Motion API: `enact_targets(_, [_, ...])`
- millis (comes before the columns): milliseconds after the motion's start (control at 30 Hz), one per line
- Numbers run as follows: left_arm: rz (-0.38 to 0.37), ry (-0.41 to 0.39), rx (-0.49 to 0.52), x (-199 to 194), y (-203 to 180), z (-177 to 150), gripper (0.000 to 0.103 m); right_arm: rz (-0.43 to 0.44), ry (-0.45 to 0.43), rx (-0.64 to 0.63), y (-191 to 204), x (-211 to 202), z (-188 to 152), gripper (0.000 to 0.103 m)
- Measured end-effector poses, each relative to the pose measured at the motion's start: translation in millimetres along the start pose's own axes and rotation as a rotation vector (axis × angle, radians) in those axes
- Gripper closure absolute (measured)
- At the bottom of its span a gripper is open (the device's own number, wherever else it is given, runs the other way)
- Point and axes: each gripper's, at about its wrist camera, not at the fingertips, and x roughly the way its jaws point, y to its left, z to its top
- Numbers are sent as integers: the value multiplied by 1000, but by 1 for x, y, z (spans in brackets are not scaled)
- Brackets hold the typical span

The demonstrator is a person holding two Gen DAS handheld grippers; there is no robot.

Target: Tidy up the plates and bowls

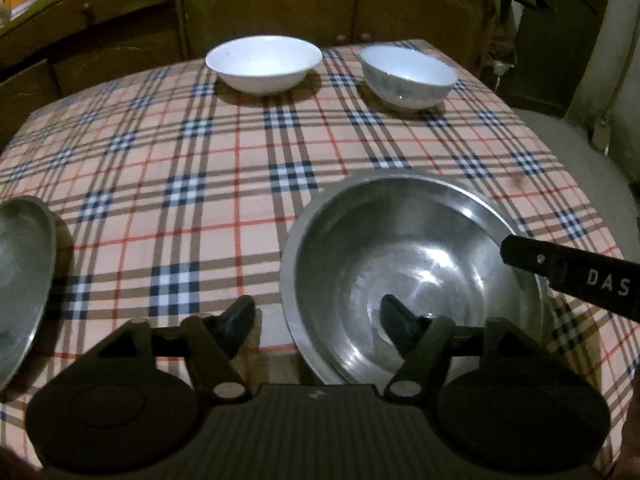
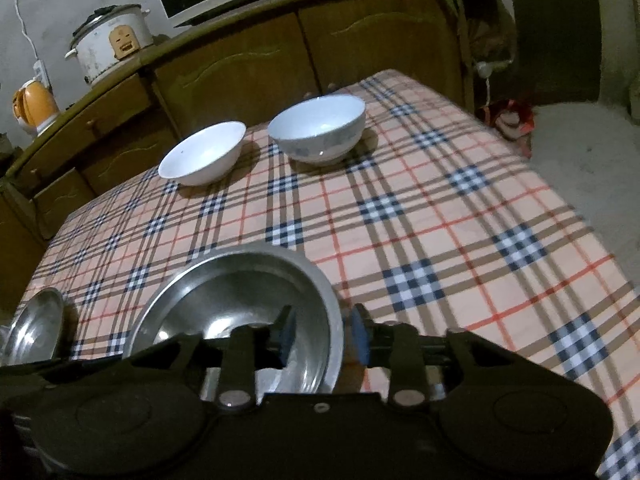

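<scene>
The left gripper [image 1: 318,318] stood spread across the near rim of the large steel bowl [image 1: 400,248], one finger inside and one outside, neither pressing. The right gripper [image 2: 322,338] likewise straddled that bowl's right rim, its blue pads [image 2: 360,340] parted and clear of the metal. The bowl sat on the plaid tablecloth [image 1: 180,152], a second steel dish [image 1: 24,280] well to its left, with a plain white bowl [image 1: 264,62] and a patterned white bowl [image 1: 408,76] side by side at the far edge.

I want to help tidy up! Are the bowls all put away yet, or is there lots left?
Not much looks finished. The big steel bowl sits on the table, both grippers at its rim: left gripper open, right gripper straddling the edge without squeezing. Still apart: two white bowls at the back and another steel dish.
</scene>
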Motion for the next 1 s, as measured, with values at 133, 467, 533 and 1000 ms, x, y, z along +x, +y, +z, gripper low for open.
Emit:
enact_targets(133, [4,-24,-4,-8,1,3,20,-29,-30,-10,2,-9,4,41])
enact_targets(467, [61,-71,-13,-24,6,11,5,-48,-56,-52,15,-24,15,22])
enact_targets(533, [77,-83,-16,-26,7,12,0,-41,-51,-66,19,-25,16,21])
enact_targets(1000, [140,-157,-8,-39,17,19,0,-108,-51,-123,46,-27,22,10])
